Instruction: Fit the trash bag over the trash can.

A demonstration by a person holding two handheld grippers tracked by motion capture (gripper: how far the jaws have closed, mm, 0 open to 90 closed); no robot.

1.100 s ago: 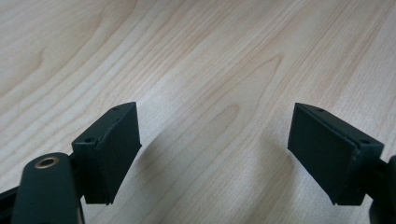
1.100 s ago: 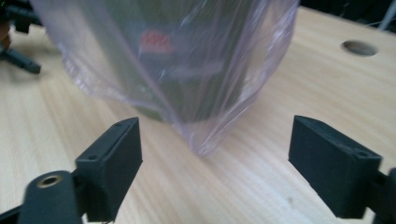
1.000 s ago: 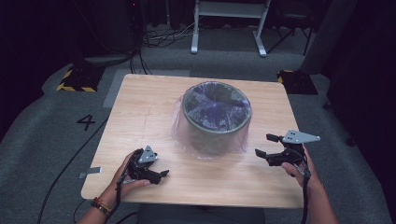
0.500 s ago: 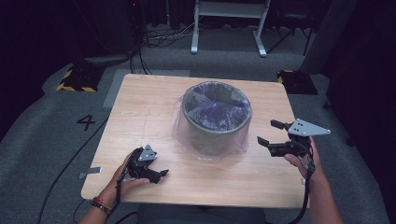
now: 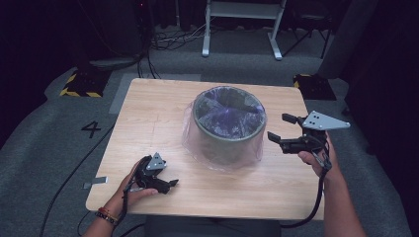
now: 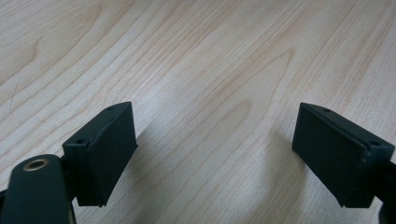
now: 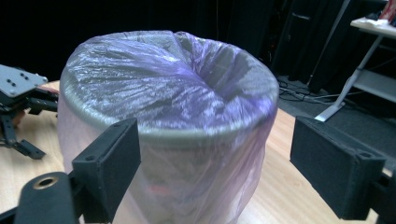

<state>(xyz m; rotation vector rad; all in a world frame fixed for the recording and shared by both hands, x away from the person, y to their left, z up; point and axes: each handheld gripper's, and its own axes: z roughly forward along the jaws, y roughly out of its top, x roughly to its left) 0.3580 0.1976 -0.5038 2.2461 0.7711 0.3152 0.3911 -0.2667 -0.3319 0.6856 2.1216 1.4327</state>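
Grey cylindrical bin point(image 5: 228, 129), lined with a thin translucent purple plastic bag point(image 7: 187, 98) folded over its rim, stands at the middle of the pale wood-grain worktop point(image 5: 148, 118). Nearest, the left claw point(image 5: 165, 185) rests low at the front edge, jaws wide apart, gripping nothing. Farther back, the right claw point(image 5: 281, 129) hovers just beside the bin's right side, jaws wide apart, empty. Bag film crinkled, glossy, draping loosely down the wall.

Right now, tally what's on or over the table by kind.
Bins: 1, grey bin
Plastic liners: 1, purple-tinted liner draped over its rim
Tongs: 2, left tongs and right tongs, both open
Total: 4
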